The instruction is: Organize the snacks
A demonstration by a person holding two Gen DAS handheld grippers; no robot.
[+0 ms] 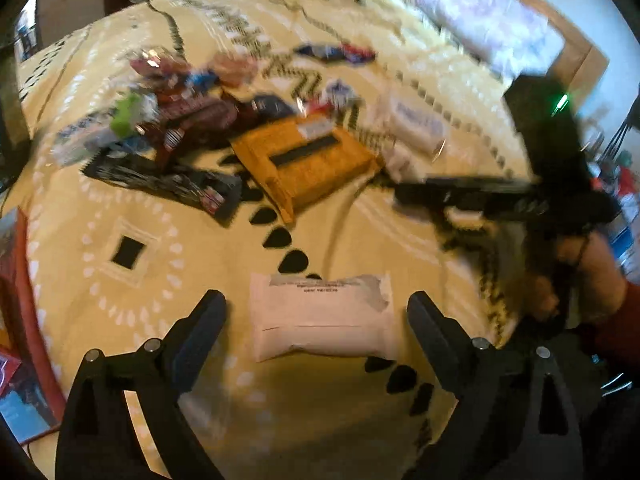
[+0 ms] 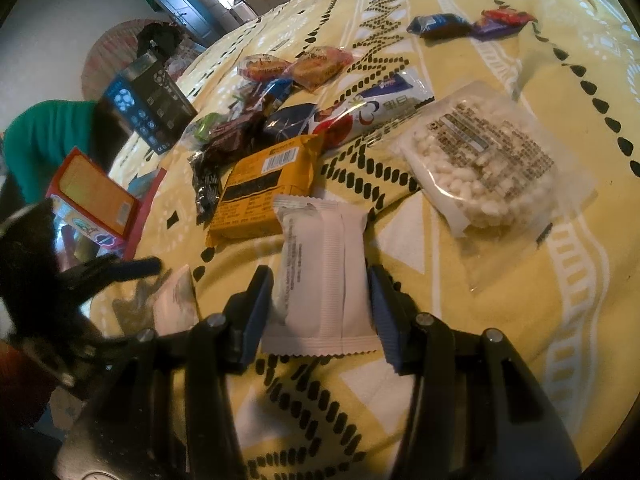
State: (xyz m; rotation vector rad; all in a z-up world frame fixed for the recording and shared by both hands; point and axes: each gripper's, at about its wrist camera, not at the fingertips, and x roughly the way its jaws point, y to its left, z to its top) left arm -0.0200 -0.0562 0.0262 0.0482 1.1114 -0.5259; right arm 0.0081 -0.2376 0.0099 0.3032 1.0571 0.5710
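My left gripper [image 1: 316, 300] points down at the yellow patterned bedspread [image 1: 160, 320] with its jaws wide apart. A white snack packet [image 1: 320, 316] lies flat between them, and neither pad touches it. My right gripper [image 2: 319, 276] is shut on a second white packet [image 2: 320, 280], which sticks out forward between the pads. In the left wrist view the right gripper [image 1: 416, 196] shows blurred at the right, held by a hand. The right wrist view shows the first packet [image 2: 176, 304] at the lower left, under a blurred black finger [image 2: 132, 268] of the left gripper.
An orange packet [image 2: 264, 192] lies just beyond the held packet. A clear bag of white puffed pieces [image 2: 488, 168] is to its right. A heap of mixed snacks [image 2: 256, 108] sits further back, and wrapped sweets [image 2: 472, 24] lie far off. A black box [image 2: 148, 108] and an orange box [image 2: 92, 196] stand at the left edge.
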